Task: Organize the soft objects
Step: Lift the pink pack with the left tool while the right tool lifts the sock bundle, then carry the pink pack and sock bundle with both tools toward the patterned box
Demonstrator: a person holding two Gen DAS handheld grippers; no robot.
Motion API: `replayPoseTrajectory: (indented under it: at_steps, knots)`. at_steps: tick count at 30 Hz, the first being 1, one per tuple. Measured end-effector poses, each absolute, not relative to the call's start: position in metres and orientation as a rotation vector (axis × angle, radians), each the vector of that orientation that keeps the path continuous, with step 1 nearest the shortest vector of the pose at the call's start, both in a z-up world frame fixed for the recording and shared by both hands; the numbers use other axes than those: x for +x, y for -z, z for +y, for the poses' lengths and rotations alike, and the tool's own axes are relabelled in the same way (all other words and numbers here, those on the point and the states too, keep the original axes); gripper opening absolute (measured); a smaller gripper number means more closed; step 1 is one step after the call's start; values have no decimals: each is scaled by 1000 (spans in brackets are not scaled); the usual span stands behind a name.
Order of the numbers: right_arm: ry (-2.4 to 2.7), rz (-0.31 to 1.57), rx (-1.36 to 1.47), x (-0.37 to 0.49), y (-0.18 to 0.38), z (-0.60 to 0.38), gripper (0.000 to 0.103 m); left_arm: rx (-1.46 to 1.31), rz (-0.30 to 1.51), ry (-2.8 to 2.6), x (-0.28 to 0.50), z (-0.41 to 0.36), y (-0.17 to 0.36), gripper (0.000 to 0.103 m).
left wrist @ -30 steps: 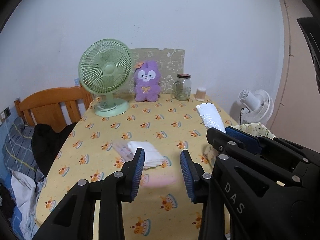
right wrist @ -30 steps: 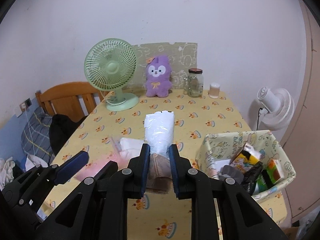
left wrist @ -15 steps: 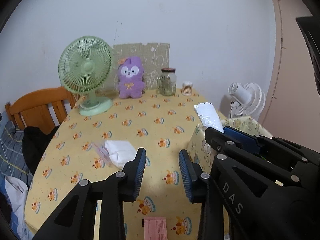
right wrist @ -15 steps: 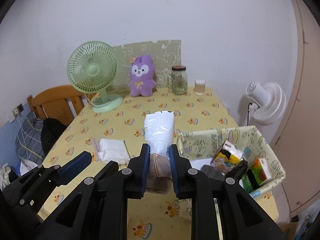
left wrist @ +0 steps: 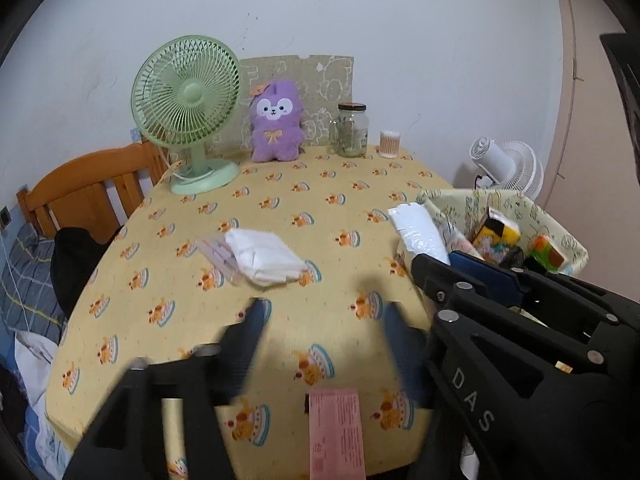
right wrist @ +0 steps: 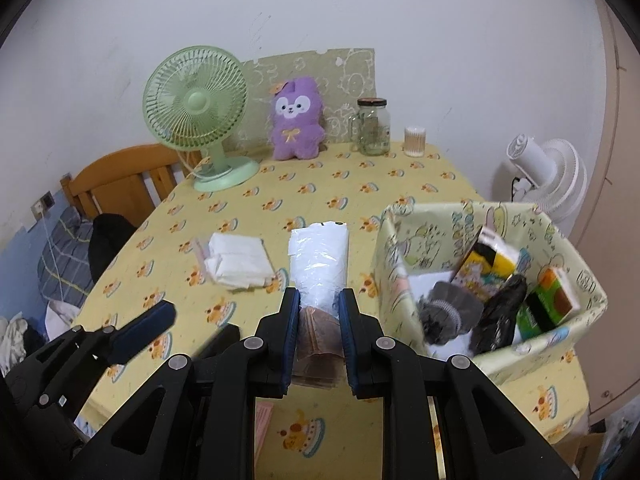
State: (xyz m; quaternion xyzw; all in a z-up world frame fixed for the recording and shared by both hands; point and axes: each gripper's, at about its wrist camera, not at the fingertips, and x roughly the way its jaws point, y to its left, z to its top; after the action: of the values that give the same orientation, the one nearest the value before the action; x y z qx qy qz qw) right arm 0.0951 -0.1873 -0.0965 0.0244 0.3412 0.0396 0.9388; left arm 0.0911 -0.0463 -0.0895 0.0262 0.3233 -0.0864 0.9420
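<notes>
Both cameras sit up above the near edge of the desk [left wrist: 328, 200] and look across it to the far wall. The left wrist view looks from the left side, the right wrist view from further right. Both show the green fan [left wrist: 188, 108] [right wrist: 196, 108] at upper left and the basket [left wrist: 576, 248] [right wrist: 592, 280] at right.

Both claws are built of black plastic arms fastened with round silver screws. The right claw [right wrist: 319, 316] is lined with blue pads [right wrist: 291, 332]; "DAS" is printed in white on its side.
</notes>
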Motion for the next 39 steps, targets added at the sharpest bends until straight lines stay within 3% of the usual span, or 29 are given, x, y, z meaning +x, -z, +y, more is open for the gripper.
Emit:
replayPoseTrajectory:
  at_steps: [19, 25, 28, 39]
  knots:
    - [-108, 752, 33, 64, 149, -180, 23, 44, 718, 179, 62, -43, 139, 69]
    - [-99, 777, 38, 65, 164, -182, 23, 47, 752, 197, 64, -45, 154, 56]
    - [-98, 800, 46, 68, 172, -185, 23, 38, 780, 192, 68, -45, 163, 40]
    - [-97, 816, 40, 77, 183, -182, 23, 30, 781, 196, 74, -43, 168, 36]
